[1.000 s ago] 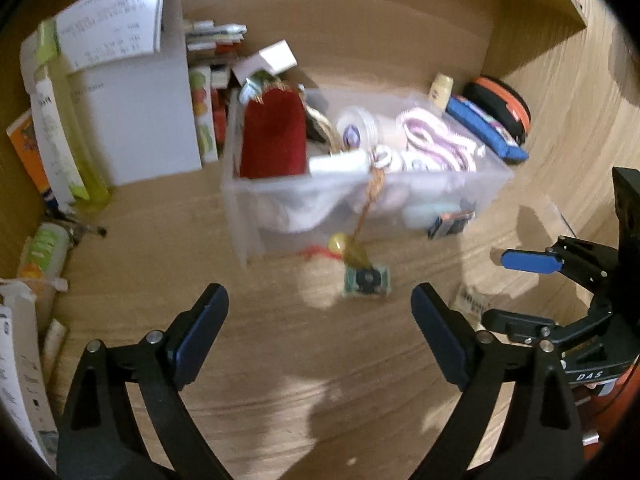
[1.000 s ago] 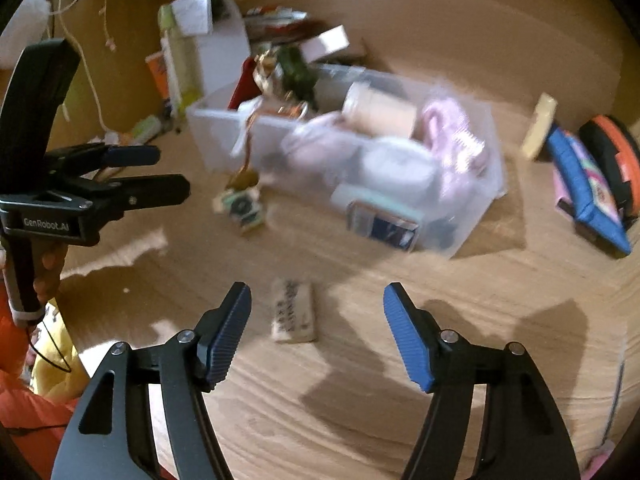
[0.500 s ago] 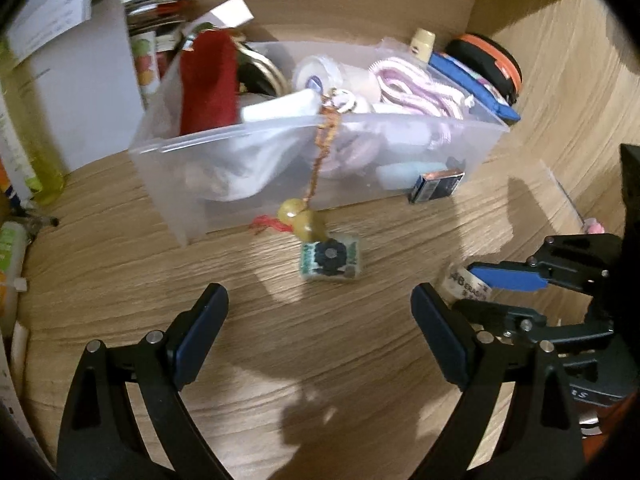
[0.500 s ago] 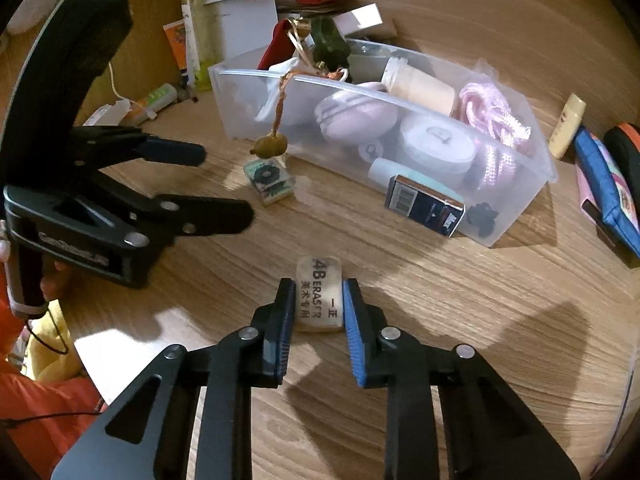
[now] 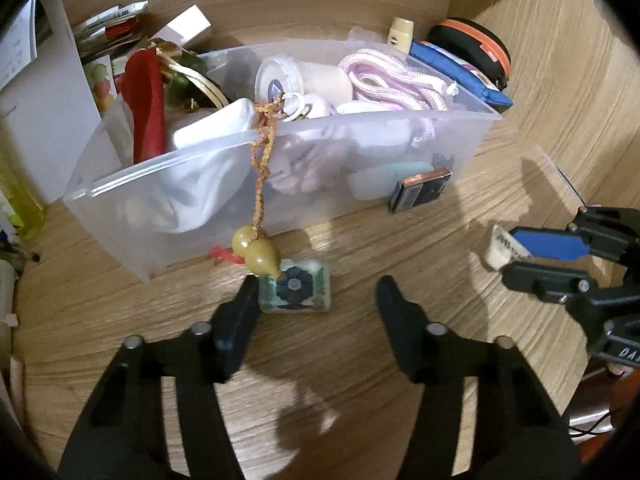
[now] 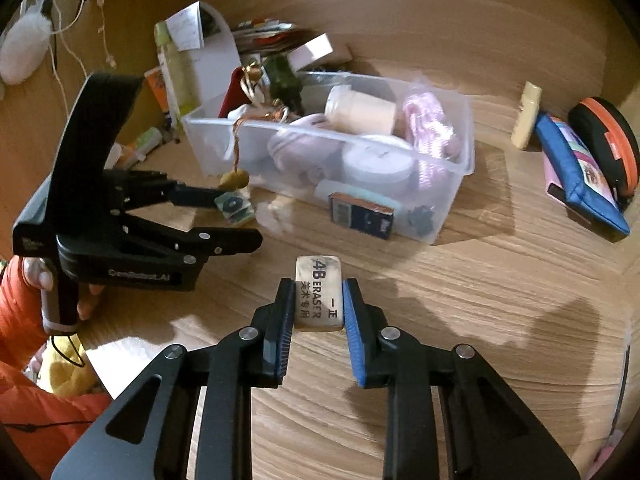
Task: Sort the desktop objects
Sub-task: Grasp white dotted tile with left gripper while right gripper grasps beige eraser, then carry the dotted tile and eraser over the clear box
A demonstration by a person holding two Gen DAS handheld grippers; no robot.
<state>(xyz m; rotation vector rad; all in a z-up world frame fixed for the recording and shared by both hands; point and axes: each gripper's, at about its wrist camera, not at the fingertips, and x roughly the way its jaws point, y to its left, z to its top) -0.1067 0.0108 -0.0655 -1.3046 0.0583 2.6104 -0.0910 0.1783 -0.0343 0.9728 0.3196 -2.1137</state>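
A small flower-patterned block (image 5: 296,286) lies on the wooden desk in front of the clear plastic bin (image 5: 490,114). My left gripper (image 5: 318,286) straddles the block with its jaws closing. Its left finger is at the block's edge and its right finger stands well clear. A yellow gourd charm (image 5: 260,256) on a cord hangs over the bin's front wall, right by the block. In the right wrist view my right gripper (image 6: 318,286) is shut on a white 4B eraser (image 6: 319,306). The same eraser (image 5: 500,246) shows at the right of the left wrist view.
The bin (image 6: 468,120) holds a red pouch, pink rope, jars and a small box. A blue pouch (image 6: 576,176), an orange-and-black case (image 6: 608,140) and a cream bottle (image 6: 526,120) lie right of it. A white box (image 5: 48,120) and papers stand left. A hand in an orange sleeve (image 6: 16,312) holds the left gripper.
My right gripper closed on the eraser and holds it. My left gripper came down and closer to the flower block, and its jaws narrowed around it.
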